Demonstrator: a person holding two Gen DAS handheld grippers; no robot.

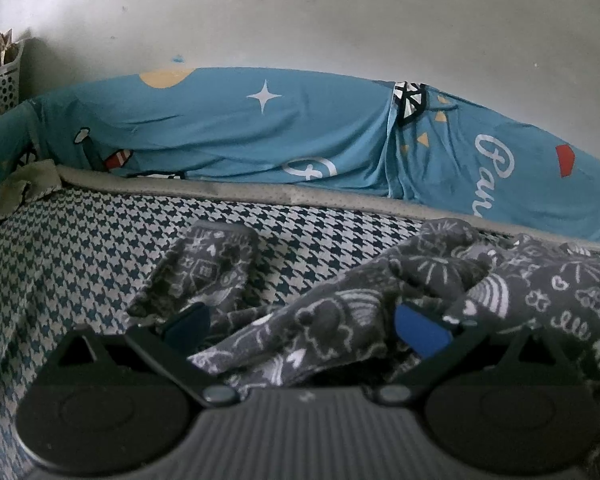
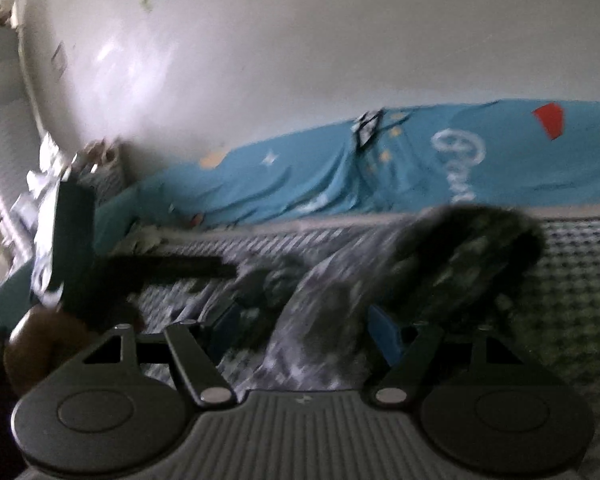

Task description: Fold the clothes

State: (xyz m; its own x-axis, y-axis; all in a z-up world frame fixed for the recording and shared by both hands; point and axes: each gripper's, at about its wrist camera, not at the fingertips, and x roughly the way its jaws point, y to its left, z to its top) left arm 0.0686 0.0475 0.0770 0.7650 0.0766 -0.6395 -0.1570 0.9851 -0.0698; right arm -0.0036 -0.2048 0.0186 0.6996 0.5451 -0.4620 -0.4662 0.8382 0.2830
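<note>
**Bed surface and its load**

Bearing surface: a bed (image 1: 80, 240) covered in a dark blue and white houndstooth cloth, seen in both wrist views. A pale grey padded edge (image 1: 260, 194) runs along the far side of the houndstooth cover. Behind that edge, a blue printed sheet (image 1: 220, 132) with a white star, white script lettering and a red shape rises against the wall.

Lying directly on the cover: a dark grey garment (image 1: 340, 312) with white doodle print, crumpled, spread from centre toward the right. One narrow part of it reaches toward the far edge. At far left, a rumpled olive-green cloth (image 1: 24, 188) sits at the bed's corner.
</note>
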